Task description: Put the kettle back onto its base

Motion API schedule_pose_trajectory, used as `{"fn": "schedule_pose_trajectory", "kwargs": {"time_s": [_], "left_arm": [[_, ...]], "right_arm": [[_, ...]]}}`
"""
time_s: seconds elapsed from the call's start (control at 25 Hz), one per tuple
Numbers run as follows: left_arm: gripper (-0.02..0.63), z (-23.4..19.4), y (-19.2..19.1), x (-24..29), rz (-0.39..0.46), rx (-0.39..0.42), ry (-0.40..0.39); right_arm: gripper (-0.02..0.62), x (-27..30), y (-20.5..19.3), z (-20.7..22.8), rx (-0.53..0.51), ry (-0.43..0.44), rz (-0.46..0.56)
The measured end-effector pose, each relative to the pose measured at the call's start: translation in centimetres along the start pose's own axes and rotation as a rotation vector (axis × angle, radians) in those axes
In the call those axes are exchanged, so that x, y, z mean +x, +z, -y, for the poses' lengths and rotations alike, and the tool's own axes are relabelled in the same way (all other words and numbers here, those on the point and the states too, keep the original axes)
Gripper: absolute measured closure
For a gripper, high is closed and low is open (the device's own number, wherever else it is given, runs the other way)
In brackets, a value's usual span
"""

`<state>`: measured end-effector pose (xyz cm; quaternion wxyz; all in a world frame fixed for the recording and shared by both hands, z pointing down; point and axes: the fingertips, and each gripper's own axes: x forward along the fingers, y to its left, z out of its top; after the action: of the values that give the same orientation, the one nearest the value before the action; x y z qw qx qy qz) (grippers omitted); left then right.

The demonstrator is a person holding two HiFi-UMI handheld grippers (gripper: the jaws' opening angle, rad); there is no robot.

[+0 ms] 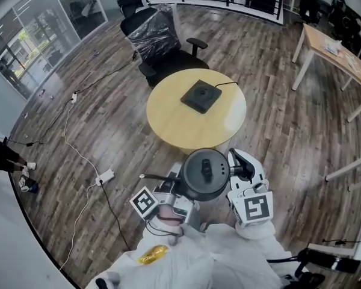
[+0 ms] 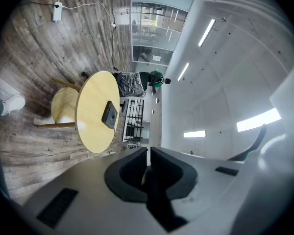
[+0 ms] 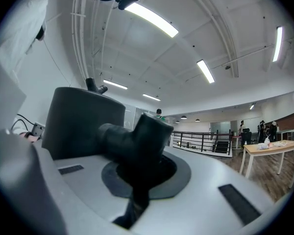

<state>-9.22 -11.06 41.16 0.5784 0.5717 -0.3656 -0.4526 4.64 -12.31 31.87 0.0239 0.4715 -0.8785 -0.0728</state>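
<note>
Table with base: head, left views

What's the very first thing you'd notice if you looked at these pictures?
The black kettle jumps out first, held up close to the person, with the right gripper shut on its handle. Just beyond it is the round yellow table, with the black base sitting bare in its middle. Behind the table stands an office chair wrapped in plastic.

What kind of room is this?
Probably an open office: a black swivel chair beside a round wooden table, glass-walled rooms along one side, and another desk nearby.
</note>
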Motion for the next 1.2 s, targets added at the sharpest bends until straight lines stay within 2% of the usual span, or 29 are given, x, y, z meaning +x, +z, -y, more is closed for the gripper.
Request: {"fn": "schedule_pose_trajectory", "kwargs": {"time_s": [0.24, 0.76, 0.92, 1.2], "left_arm": [[0.586, -0.8, 3.2, 6.9, -0.031, -0.011, -0.007], [0.586, -1.0, 14.4, 23.9, -0.124, -0.007, -0.006], [0.586, -1.7, 15.9, 27.4, -0.139, -0.015, 0.009], [0.586, -3.7, 16.5, 32.3, -0.143, -0.027, 0.05]], "right_arm": [[0.589, 6.1, -1.2, 3.1, -0.009, -0.039, -0.007], [0.589, 24.3, -2.3, 9.1, 0.006, -0.114, -0.016], [0.589, 27.2, -3.3, 10.8, 0.013, -0.143, -0.033], [0.589, 30.8, -5.4, 14.6, 0.033, -0.172, -0.066]]}}
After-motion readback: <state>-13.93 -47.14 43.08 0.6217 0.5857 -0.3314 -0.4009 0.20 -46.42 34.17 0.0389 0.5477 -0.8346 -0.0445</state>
